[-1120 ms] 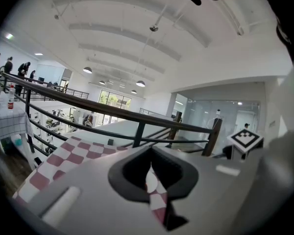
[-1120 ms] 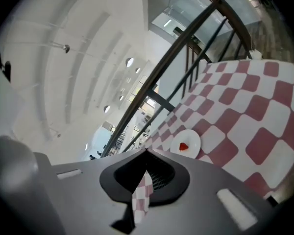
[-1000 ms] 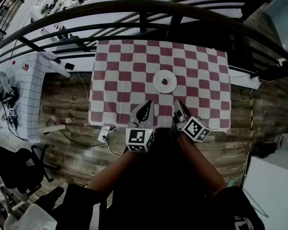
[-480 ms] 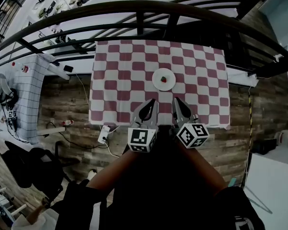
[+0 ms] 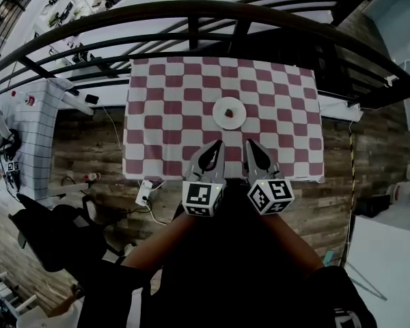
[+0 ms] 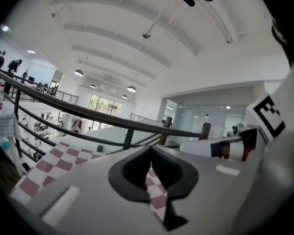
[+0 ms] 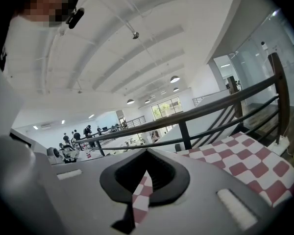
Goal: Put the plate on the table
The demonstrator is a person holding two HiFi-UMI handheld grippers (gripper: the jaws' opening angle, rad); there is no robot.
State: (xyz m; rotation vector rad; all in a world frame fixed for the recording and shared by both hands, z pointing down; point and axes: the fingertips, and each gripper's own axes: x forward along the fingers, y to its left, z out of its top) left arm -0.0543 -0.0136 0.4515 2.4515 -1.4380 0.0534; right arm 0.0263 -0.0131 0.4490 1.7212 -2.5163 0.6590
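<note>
**Head view.** The white plate (image 5: 227,111), bearing a small red item, lies on the table's red-and-white checkered cloth (image 5: 157,115), near its middle; only this view shows it. The left gripper (image 5: 218,144) and right gripper (image 5: 247,143) hang side by side over the table's near edge. The plate lies just beyond and between their tips, apart from both, with bare cloth in between. A dark curved railing (image 5: 191,9) runs past the table's far edge. A white power strip (image 5: 143,195) lies on the wooden floor (image 5: 89,156), and a black chair (image 5: 51,234) stands at lower left.

**Left gripper view.** Its jaws are closed tip to tip on nothing, with cloth showing through the slit. The right gripper's marker cube (image 6: 267,116) appears at the right edge.

**Right gripper view.** Its jaws are likewise closed and empty. Distant people (image 7: 88,131) stand beyond the railing
</note>
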